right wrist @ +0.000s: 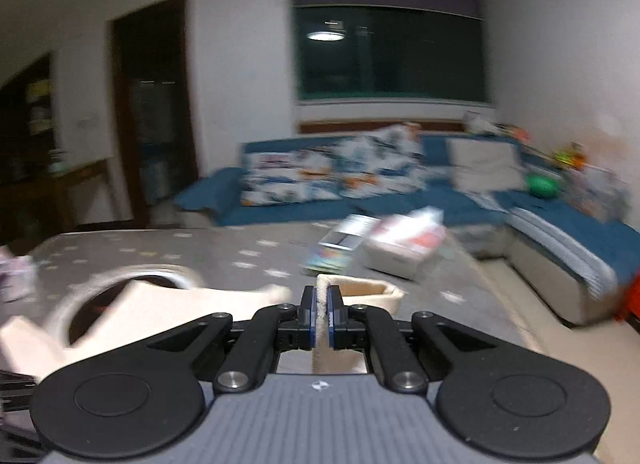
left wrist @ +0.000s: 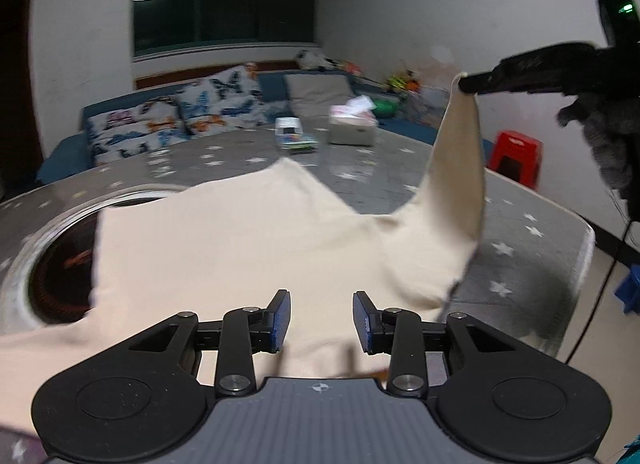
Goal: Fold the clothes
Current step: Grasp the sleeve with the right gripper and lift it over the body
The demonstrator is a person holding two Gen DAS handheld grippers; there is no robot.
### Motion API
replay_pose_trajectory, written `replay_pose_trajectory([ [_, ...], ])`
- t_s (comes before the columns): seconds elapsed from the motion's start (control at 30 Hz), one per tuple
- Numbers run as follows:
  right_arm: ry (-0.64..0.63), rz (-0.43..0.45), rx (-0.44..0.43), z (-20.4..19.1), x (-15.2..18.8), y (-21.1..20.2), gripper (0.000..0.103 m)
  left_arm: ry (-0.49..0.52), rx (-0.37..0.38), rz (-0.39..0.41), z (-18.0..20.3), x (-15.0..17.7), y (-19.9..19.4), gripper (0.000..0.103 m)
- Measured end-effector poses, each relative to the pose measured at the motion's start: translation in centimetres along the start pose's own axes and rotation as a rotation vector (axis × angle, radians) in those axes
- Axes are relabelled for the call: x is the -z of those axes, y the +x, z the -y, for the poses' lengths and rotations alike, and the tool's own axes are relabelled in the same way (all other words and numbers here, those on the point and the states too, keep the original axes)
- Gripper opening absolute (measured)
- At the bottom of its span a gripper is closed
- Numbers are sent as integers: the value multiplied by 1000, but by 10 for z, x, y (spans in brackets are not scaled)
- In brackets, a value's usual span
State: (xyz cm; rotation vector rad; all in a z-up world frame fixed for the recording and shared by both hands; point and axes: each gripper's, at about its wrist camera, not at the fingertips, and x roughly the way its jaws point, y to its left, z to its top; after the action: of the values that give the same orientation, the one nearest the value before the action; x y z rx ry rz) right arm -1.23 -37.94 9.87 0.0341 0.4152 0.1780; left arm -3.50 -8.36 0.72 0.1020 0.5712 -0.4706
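A cream garment (left wrist: 224,248) lies spread on the grey star-patterned table (left wrist: 520,264). My left gripper (left wrist: 322,318) is open and empty, just above the garment's near edge. My right gripper (right wrist: 321,314) is shut on a sleeve or corner of the garment (right wrist: 360,292). In the left wrist view the right gripper (left wrist: 476,85) holds that strip of cloth (left wrist: 456,167) lifted high above the table at the right. The rest of the garment (right wrist: 140,304) shows blurred at the lower left of the right wrist view.
A round metal-rimmed opening (left wrist: 60,264) in the table lies partly under the garment at the left. A tissue box (left wrist: 354,125) and a small box (left wrist: 294,135) stand at the table's far side. A blue sofa with cushions (left wrist: 168,119) and a red stool (left wrist: 516,157) are beyond.
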Motion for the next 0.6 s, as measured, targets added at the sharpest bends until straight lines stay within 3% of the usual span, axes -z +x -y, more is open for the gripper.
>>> replay_pose_trajectory([
  [0.2, -132, -16, -230, -83, -17, 20, 5, -91, -110, 21, -39, 12, -27, 37],
  [0.33, -202, -65, -349, -136, -10, 43, 5, -159, -195, 35, -70, 22, -47, 37],
  [0.6, -299, -222, -481, -215, 34, 80, 5, -282, -346, 39, -117, 41, -74, 40],
])
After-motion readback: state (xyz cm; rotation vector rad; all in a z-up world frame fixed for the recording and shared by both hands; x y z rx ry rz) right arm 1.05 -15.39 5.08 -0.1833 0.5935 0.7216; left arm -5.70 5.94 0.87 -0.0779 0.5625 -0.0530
